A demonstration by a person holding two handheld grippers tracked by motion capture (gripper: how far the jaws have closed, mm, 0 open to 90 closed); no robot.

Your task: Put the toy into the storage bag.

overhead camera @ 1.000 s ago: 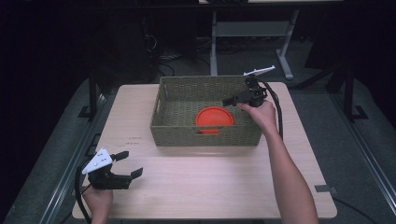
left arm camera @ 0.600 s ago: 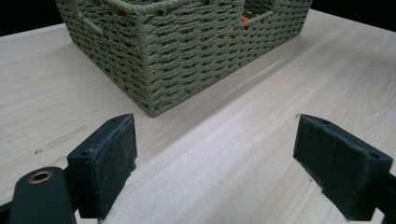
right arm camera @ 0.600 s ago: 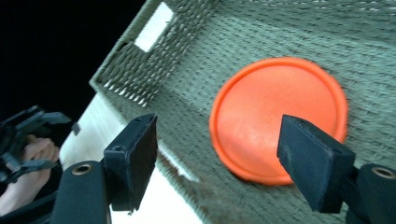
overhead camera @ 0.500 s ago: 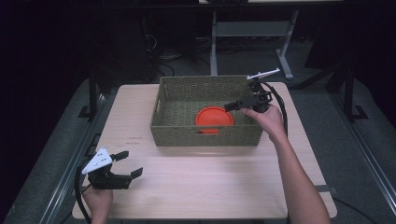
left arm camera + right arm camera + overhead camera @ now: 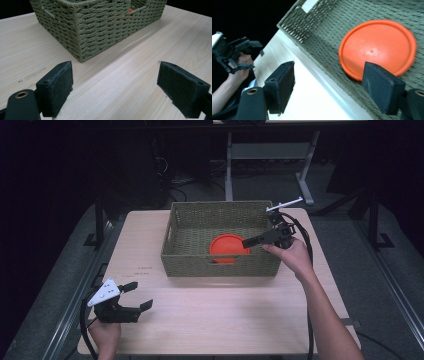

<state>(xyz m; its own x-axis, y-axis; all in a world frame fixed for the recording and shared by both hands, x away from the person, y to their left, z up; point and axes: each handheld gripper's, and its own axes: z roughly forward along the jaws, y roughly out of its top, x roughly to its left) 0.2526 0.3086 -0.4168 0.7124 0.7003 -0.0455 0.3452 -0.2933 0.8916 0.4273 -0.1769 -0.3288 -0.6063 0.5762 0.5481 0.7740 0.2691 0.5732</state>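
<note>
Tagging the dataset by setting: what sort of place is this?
Probably a lab or recording studio, not a home. A bare wooden table stands in a dark room with metal stand legs and cables on the floor behind it, and the person's left gripper and right gripper trail cables.

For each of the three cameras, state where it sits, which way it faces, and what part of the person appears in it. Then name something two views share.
High view: above the table's near side, looking forward and down; both forearms, left claw, right claw.
Left gripper view: rides the left claw, facing the woven basket across the table.
Right gripper view: rides the right claw, above the basket rim, facing the orange disc.
Shared: the basket.
</note>
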